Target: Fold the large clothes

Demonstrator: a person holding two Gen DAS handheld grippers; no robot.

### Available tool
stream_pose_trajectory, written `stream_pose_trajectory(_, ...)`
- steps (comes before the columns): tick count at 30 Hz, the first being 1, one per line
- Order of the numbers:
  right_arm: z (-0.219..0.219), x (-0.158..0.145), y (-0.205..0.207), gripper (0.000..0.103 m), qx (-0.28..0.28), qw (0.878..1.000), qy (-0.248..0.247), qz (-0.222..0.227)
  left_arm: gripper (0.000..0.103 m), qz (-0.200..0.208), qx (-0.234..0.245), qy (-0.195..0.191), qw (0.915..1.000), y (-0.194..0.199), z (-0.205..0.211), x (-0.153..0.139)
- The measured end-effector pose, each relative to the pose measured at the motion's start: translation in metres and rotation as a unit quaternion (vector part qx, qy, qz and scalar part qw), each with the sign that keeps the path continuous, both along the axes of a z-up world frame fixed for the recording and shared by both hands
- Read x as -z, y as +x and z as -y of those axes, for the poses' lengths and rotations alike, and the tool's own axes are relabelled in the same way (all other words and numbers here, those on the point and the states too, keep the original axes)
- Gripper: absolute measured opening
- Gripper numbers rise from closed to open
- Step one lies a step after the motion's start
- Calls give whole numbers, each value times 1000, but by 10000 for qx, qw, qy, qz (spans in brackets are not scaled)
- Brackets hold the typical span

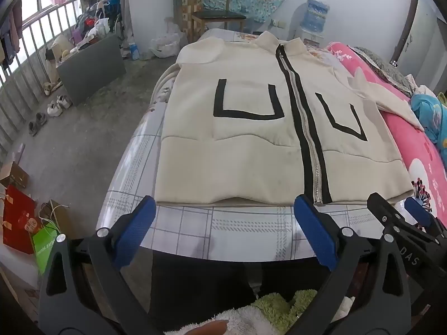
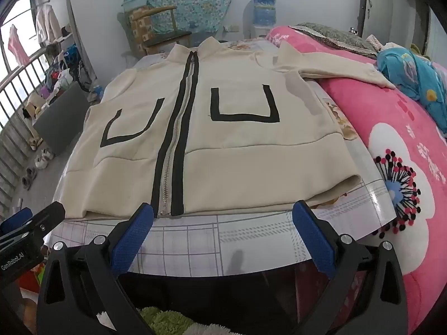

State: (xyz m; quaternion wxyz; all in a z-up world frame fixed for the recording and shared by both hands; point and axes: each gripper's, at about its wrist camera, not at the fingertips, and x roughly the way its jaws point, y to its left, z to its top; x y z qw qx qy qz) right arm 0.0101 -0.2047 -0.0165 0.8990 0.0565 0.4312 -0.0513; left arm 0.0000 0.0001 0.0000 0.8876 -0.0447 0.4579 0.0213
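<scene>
A cream zip-up jacket (image 1: 251,145) with black U-shaped pocket trim and a black-edged zipper lies flat, front up, on a table with a grid-patterned cloth (image 1: 223,229); it also shows in the right wrist view (image 2: 223,145). Its right sleeve (image 2: 335,67) stretches out over a pink blanket. The left sleeve looks folded in. My left gripper (image 1: 223,209) is open and empty, just short of the hem. My right gripper (image 2: 223,217) is open and empty, also near the hem by the zipper's bottom. The right gripper shows at the left wrist view's right edge (image 1: 402,217).
A pink floral blanket (image 2: 405,153) and blue bedding (image 2: 413,75) lie right of the table. A wooden chair (image 1: 215,14) and water dispenser (image 1: 315,16) stand behind. Shoes (image 1: 56,109), a grey board (image 1: 92,67) and bags (image 1: 19,217) sit on the floor at left.
</scene>
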Motion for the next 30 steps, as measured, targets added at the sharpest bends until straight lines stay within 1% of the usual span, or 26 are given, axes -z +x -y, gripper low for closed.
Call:
stream_pose_trajectory(8, -1, -1, -1, 97, 43, 9999, -39, 82, 96, -14, 19, -33, 10000, 1, 1, 0)
stream_pose_trajectory(9, -5, 1, 3, 97, -8, 10000, -30, 1, 96, -17, 21, -29, 10000, 1, 1, 1)
stream_pose_trajectory(30, -3, -2, 0, 97, -10, 10000, -24, 13, 96, -29, 7, -78, 10000, -2, -3, 5)
